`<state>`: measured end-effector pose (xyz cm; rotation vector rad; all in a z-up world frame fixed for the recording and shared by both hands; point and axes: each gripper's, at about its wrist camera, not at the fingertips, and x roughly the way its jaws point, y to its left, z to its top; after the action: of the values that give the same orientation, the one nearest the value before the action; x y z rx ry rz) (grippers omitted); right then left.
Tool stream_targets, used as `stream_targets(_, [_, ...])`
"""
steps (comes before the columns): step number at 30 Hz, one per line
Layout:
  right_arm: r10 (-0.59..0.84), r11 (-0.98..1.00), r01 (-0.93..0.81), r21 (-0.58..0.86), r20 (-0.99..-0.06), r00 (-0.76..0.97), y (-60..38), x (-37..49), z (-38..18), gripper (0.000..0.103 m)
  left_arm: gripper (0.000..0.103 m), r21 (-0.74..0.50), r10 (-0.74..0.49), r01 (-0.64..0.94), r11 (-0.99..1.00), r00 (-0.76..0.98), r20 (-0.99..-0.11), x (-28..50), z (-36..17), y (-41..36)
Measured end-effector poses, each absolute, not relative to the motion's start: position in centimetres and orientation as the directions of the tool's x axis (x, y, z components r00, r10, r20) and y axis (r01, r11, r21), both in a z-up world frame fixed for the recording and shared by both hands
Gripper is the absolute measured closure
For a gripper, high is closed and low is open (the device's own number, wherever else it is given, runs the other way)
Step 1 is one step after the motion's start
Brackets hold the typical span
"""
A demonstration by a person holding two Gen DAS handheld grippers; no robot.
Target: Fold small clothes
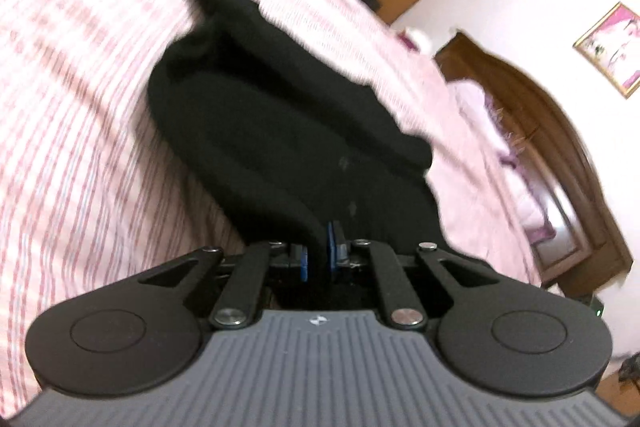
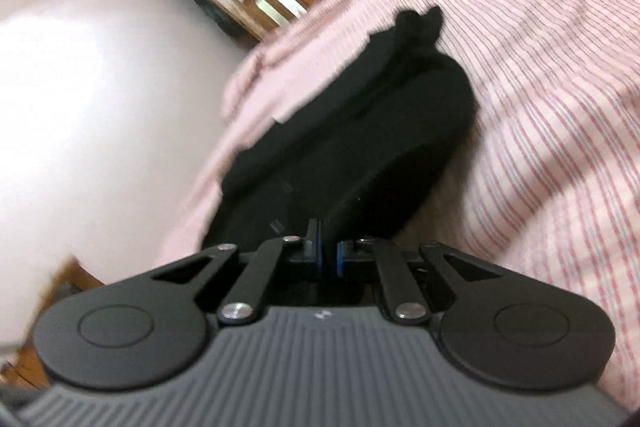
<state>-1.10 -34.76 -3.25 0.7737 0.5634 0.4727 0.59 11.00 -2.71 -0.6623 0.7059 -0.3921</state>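
Black garment (image 1: 280,131) fills the frame centre in both views, stretched over the pink striped bed (image 1: 80,131). Left tongs (image 1: 318,259) are pinched on its near edge at lower centre; right tongs (image 2: 328,257) are likewise nipped tight on black cloth (image 2: 352,147)

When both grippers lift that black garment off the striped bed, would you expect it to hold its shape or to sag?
It will probably sag: the black garment already drapes in soft folds from the left gripper and right gripper, both pinching its edge. It looks light, since thin pads hold it. It seems unlikely to slip on the striped sheet, being cloth on cloth.
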Motion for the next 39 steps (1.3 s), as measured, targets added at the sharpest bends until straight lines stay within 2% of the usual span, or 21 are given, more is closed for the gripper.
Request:
stream_targets(11, [0.552,0.601,-0.27,0.753,-0.146,0.821,-34.8,4.8,1.4,0.094,0.093,-0.671,-0.453,0.123,0.731,0.822,-0.343,6.2,3.4,11.6])
stream_targets(21, [0.481,0.612,-0.261,0.746,-0.089,0.872,-34.8,12.3,2.7,0.095,0.094,-0.645,-0.315,0.031,0.764,0.89,-0.33,12.8,6.0,12.6])
stream_targets(28, [0.392,0.659,-0.202,0.724,-0.102,0.914,-34.8,17.1,2.3,0.095,0.094,-0.622,-0.241,-0.032,0.782,0.905,-0.35,18.2,5.9,13.1])
stream_targets(39, [0.321,0.77,-0.089,0.632,-0.263,0.91,-33.0,23.7,-2.1,0.094,0.094,-0.488,-0.151,-0.13,0.863,0.856,-0.494,25.3,0.0,12.6])
